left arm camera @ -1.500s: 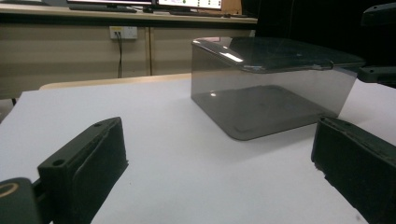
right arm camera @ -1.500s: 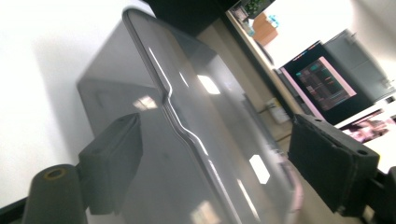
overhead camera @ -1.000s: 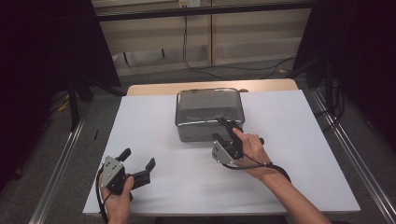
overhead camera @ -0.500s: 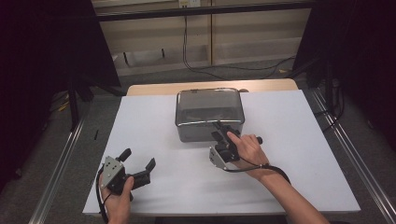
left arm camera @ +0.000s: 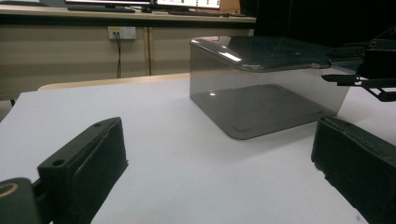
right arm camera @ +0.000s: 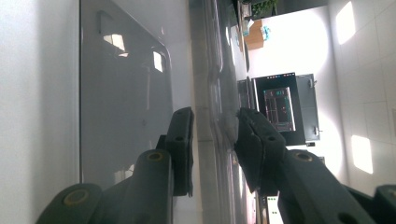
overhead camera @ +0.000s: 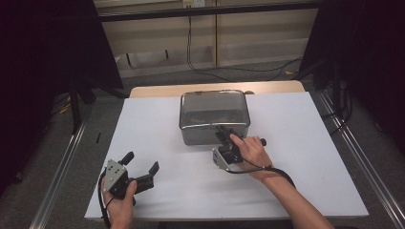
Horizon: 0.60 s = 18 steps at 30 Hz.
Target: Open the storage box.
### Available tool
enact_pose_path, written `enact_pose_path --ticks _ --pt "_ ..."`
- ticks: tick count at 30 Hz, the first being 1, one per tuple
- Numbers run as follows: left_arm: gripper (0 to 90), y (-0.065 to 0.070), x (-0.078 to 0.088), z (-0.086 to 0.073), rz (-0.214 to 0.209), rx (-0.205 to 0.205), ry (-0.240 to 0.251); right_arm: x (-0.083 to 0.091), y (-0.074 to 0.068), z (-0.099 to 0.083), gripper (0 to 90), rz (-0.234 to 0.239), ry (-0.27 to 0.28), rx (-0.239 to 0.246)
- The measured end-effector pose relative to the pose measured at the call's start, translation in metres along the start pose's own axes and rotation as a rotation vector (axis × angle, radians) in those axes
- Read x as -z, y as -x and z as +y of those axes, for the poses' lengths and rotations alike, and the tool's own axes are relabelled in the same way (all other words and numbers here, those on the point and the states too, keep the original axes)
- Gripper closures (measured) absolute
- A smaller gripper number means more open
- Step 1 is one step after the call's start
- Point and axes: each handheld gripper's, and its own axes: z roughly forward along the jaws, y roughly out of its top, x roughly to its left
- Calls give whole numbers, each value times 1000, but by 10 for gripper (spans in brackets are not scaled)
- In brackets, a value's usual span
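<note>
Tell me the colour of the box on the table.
The box is see-through smoky grey, clearest in the left gripper view.

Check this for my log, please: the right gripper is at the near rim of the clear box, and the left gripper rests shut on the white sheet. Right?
Not quite. The left gripper is open: the left gripper view shows its jaws spread wide over the white sheet. The right gripper is indeed at the near rim of the clear box.

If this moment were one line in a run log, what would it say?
right tool: jaws astride near rim of clear box, gap showing | left tool: open, holding nothing, over white tabletop
</note>
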Motion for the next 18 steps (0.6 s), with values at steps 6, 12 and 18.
enact_pose_path --ticks 6,12,18 --pt "31 0 0 0 1 0 -1 0 0 2 720 -6 8 -12" --pt "31 0 -1 0 -3 -1 -2 1 2 3 765 -7 8 -25" --pt "31 -1 -1 1 1 -5 -3 1 2 2 769 -8 13 -24"
